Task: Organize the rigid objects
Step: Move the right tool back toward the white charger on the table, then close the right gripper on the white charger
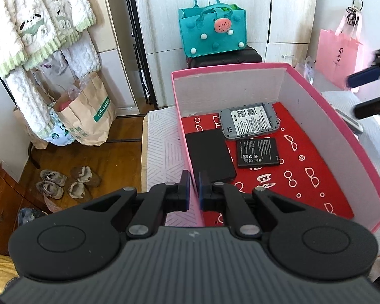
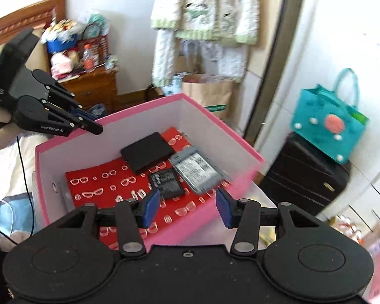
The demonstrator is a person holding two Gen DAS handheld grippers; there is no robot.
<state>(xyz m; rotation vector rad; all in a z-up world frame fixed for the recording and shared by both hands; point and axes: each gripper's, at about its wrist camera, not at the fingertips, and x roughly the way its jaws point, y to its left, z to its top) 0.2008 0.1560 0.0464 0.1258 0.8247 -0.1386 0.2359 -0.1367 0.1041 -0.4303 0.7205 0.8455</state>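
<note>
My left gripper (image 1: 193, 186) fingers are clamped on the box (image 1: 187, 157) wall while my right gripper (image 2: 187, 209) fingers stand apart, empty, above it.

1. One pink box (image 1: 342, 116) stood ahead of the fingers.
2. Three flat items lay inside it: one black cover (image 1: 209, 155), one grey device (image 1: 249, 120) and one black battery (image 1: 257, 152).
3. One red liner (image 1: 316, 177) covered its floor.
4. One teal bag (image 1: 211, 33) stood beyond the fingertips.
5. Four shoes (image 1: 68, 181) lay left of the fingers.
</note>
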